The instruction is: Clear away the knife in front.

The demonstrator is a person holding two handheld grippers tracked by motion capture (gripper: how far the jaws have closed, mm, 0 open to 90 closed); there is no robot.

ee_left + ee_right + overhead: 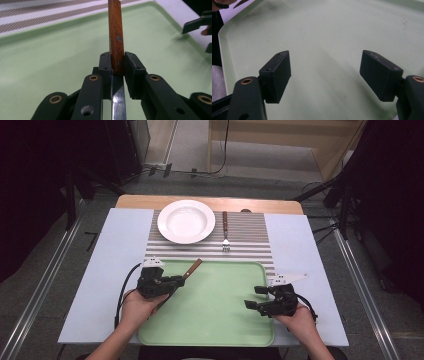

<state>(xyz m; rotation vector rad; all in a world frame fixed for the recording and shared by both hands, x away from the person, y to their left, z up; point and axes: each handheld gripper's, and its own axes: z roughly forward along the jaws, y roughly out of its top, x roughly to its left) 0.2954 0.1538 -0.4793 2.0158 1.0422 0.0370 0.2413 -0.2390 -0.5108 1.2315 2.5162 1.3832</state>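
High view: my left gripper (176, 281) clamps knife (189, 271) at handle-blade junction, over near-left part of green tray (220, 320); wooden handle sticks out toward striped mat (250, 232). My right gripper (255, 297) hovers over tray's right side, jaws spread, nothing between. White plate (186, 221) and fork (225, 231) lie on mat, well apart from knife.

Left gripper view: I see pads pressed on both sides of knife (116, 45), handle rising ahead, blade running down between jaws.

Right gripper view: jaws wide apart over bare tray (324, 30)
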